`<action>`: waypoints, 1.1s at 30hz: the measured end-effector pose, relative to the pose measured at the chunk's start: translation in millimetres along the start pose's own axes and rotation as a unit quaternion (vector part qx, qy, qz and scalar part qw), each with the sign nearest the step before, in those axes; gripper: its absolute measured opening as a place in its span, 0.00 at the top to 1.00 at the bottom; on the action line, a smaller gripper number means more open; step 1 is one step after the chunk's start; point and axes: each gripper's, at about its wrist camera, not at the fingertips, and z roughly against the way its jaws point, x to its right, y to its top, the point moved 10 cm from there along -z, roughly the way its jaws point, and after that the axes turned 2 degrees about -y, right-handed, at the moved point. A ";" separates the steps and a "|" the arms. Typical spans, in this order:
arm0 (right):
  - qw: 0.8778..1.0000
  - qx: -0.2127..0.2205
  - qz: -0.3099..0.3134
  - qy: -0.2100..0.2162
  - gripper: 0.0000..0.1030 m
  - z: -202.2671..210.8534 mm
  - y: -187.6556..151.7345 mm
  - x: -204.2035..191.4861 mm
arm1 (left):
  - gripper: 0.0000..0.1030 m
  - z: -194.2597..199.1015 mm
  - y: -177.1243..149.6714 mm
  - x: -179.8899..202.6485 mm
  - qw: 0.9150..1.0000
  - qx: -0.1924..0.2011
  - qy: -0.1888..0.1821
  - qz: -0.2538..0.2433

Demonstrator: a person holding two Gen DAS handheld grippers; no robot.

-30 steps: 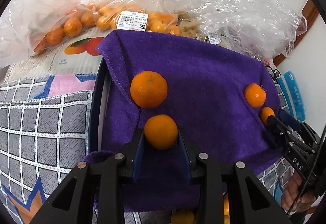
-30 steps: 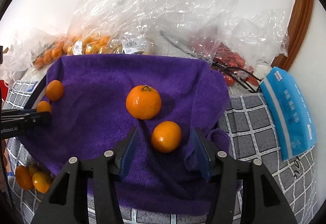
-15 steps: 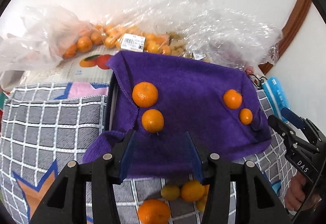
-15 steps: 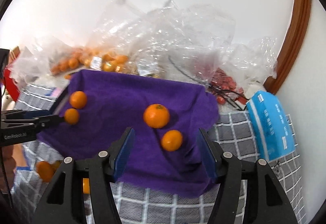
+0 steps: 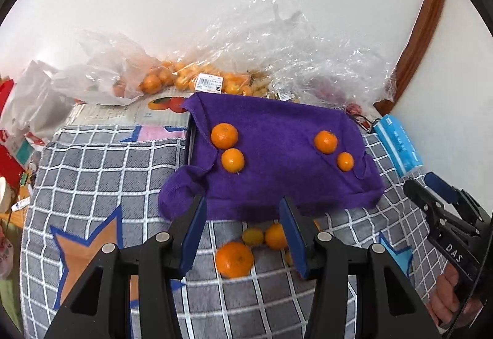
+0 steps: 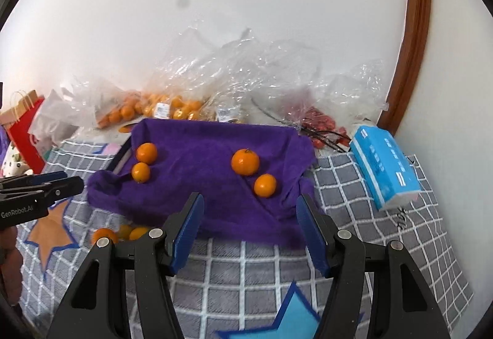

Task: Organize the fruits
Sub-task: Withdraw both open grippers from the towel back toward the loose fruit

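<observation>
A purple towel covers a tray on the checked cloth. Two mandarins lie on its left part and two on its right part; the right wrist view shows them too. Several loose mandarins lie on the cloth in front of the towel. My left gripper is open and empty, above those loose fruits. My right gripper is open and empty, in front of the towel's near edge.
Clear plastic bags of mandarins and red fruit lie behind the towel against the white wall. A blue tissue pack lies to the right. A red paper bag stands at the far left.
Both grippers have pulled back from the towel. The left one let go of the mandarin it held, which now lies on the towel. The loose fruits in front have come into view.
</observation>
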 end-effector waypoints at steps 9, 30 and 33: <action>0.999 0.029 -0.015 0.008 0.29 36.9 -7.8 -9.6 | 0.55 29.2 -21.9 8.9 1.000 0.014 -0.009 -0.005; 0.999 -0.022 -0.017 0.044 0.46 2.2 -62.0 -43.7 | 0.55 24.3 -62.4 -46.4 1.000 -0.002 0.014 0.025; 0.997 -0.042 -0.012 0.060 0.47 -11.0 -75.8 -58.7 | 0.55 19.2 -66.2 -59.7 0.999 -0.007 0.013 0.037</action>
